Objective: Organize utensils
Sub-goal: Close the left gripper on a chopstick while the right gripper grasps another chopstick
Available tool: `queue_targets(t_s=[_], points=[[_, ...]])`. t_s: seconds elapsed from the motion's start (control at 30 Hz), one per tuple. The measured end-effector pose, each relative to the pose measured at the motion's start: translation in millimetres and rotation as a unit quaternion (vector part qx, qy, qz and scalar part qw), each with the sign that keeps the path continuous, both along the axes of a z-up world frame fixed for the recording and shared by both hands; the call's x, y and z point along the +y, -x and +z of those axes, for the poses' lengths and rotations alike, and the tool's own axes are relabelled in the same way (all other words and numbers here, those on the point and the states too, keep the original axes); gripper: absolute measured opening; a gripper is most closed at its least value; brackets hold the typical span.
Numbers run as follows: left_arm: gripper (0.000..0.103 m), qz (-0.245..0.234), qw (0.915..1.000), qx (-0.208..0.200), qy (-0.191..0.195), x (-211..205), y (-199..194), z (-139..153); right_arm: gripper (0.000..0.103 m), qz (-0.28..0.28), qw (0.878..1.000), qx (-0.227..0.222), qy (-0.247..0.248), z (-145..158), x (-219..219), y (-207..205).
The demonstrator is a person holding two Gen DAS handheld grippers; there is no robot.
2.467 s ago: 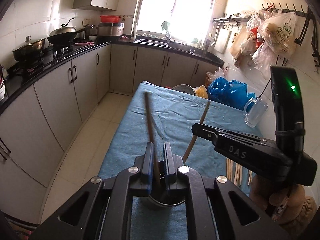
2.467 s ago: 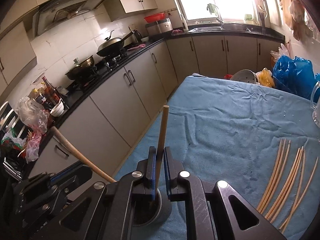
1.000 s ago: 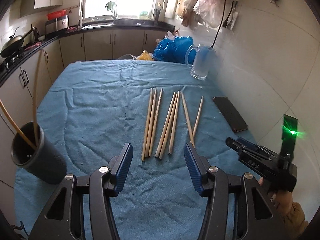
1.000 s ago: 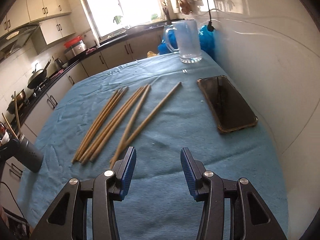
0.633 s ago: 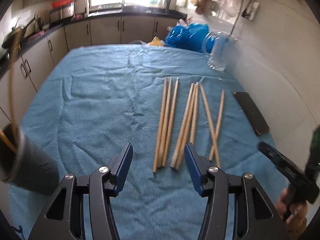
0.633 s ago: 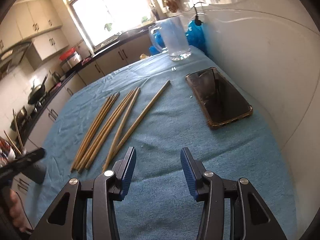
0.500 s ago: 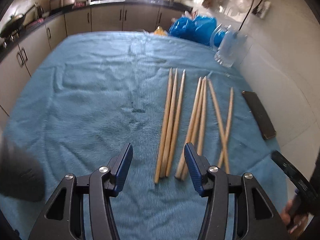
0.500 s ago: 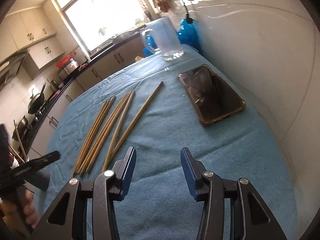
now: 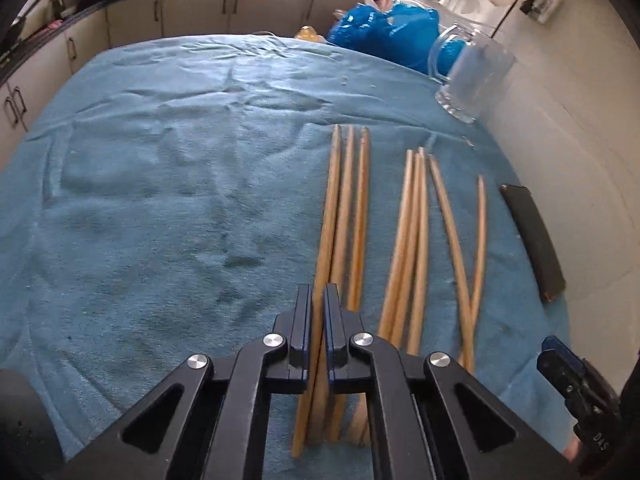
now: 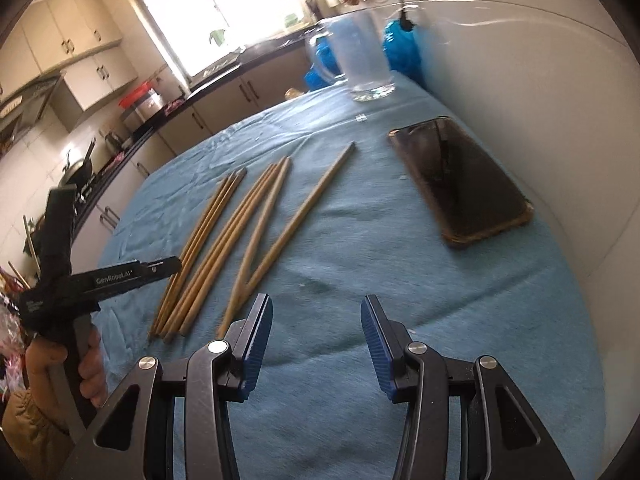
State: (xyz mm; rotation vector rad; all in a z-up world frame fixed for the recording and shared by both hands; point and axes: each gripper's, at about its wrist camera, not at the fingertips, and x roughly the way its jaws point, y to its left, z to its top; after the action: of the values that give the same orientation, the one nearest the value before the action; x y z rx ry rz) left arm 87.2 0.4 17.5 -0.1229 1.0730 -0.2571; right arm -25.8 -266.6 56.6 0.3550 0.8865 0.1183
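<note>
Left gripper (image 9: 316,322) fingers pinch chopstick (image 9: 329,216) | glass mug (image 10: 362,60) empty

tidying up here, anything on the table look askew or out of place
The two rightmost chopsticks cross in a V instead of lying parallel like the others. A phone lies among the utensils near the wall, and the cloth is wrinkled.

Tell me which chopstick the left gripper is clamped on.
The leftmost chopstick of the left-hand trio; the left gripper is shut on its near end. All others lie free on the cloth.

blue-clothed table (image 9: 160,200), chopsticks (image 9: 412,232), phone (image 10: 460,184), glass mug (image 9: 472,76)
</note>
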Motion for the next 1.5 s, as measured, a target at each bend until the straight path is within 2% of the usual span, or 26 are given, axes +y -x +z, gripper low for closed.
queue_targets(t_s=[0.23,0.4,0.47,0.5,0.6,0.73,0.93,1.07,1.13,1.2,1.27,1.5], points=[[0.005,-0.001,0.9999,-0.014,-0.001,1.2,2.3,-1.2,0.050,0.010,0.999,0.033,0.031,-8.6,16.0,-65.4],[0.005,0.008,0.9999,-0.008,0.002,2.0,1.2,-0.5,0.049,-0.001,0.994,0.063,0.093,-19.6,29.0,-113.4],[0.005,0.012,0.9999,-0.001,0.001,4.1,3.7,0.3,0.034,-0.008,0.990,0.070,0.125,-19.9,35.8,-126.1],[0.005,0.015,0.9999,0.003,0.000,5.6,5.2,0.6,0.018,-0.013,0.988,0.079,0.132,-19.5,37.4,-130.7],[0.005,0.024,0.9995,0.019,0.001,15.7,18.7,2.0,0.013,-0.012,0.988,0.092,0.125,-18.3,34.7,-129.2],[0.005,0.032,0.9990,0.031,0.007,32.7,51.6,2.5,0.010,0.012,0.986,0.104,0.130,-17.7,31.9,-101.1],[0.005,0.028,0.9975,0.054,0.037,55.6,129.9,2.8,0.010,0.062,0.985,0.135,0.083,-17.7,18.5,-24.8],[0.005,0.010,0.9968,0.065,0.046,62.6,156.0,9.9,0.012,0.086,0.984,0.136,0.077,-16.8,10.9,11.4],[0.008,0.006,0.9983,0.046,0.035,63.8,162.5,21.3,0.023,0.092,0.983,0.134,0.086,-13.6,9.1,16.1],[0.021,-0.004,0.9997,0.019,0.018,61.5,163.1,34.3,0.035,0.085,0.983,0.123,0.105,-9.5,7.4,13.8],[0.028,0.001,1.0000,0.003,-0.001,57.3,155.2,39.6,0.036,0.083,0.983,0.119,0.115,-7.6,9.7,10.4],[0.027,-0.019,0.9986,0.014,-0.048,32.5,98.8,15.1,0.036,0.087,0.979,0.143,0.116,-13.7,24.9,-15.9]])
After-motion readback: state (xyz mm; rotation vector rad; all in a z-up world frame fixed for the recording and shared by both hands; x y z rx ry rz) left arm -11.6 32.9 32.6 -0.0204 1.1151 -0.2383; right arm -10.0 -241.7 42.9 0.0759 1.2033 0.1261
